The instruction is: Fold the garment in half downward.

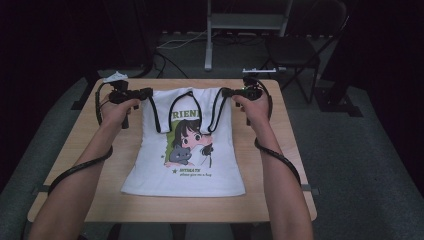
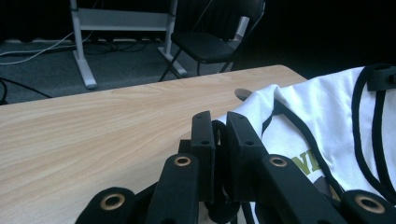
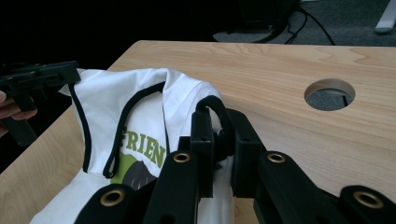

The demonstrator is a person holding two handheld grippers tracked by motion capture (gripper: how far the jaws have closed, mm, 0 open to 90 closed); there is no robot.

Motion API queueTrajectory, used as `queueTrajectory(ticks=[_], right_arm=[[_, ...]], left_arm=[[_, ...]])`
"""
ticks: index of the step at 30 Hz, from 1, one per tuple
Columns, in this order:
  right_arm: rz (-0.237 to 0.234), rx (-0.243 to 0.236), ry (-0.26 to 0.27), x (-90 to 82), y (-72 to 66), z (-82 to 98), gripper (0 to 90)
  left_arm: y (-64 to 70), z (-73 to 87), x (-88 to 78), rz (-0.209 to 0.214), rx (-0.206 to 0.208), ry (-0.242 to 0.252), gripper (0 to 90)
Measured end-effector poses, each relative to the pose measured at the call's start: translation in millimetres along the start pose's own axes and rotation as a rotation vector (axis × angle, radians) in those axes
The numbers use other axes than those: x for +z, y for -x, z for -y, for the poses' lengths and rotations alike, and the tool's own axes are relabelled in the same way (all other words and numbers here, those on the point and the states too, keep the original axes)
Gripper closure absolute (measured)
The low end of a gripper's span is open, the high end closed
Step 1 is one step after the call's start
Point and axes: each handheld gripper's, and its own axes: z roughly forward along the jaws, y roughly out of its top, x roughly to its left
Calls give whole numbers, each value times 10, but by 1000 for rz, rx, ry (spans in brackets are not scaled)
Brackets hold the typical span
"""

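Fingers (image 2: 243, 140) of both grippers clamp the tank top's (image 1: 185, 170) black-trimmed straps near the table's (image 1: 280, 165) far edge; a chair (image 1: 295, 50) stands beyond.

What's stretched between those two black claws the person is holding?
In the high view, the white tank top hangs between the left gripper and the right gripper, each shut on a shoulder strap.

The top (image 1: 186, 150) is soft white cloth, matt, with black cloth binding along its straps and a flat printed picture on the front. Under it, the table (image 1: 280, 165) is pale wood grain with a smooth, faintly shiny finish. The left gripper (image 2: 220, 135) and right gripper (image 3: 219, 130) look like matt black plastic with brass-coloured metal rivets. Behind the table, the floor (image 1: 350, 150) is rough grey carpet.
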Motion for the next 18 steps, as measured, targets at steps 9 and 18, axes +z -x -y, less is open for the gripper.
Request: queueTrajectory(ticks=[9,18], right_arm=[[7,-20,4,-10,-38,-19,831],[0,-29,19,-87,-34,-53,830]], left_arm=[[61,-53,12,1,20,6,821],[80,-125,-5,8,25,17,821]])
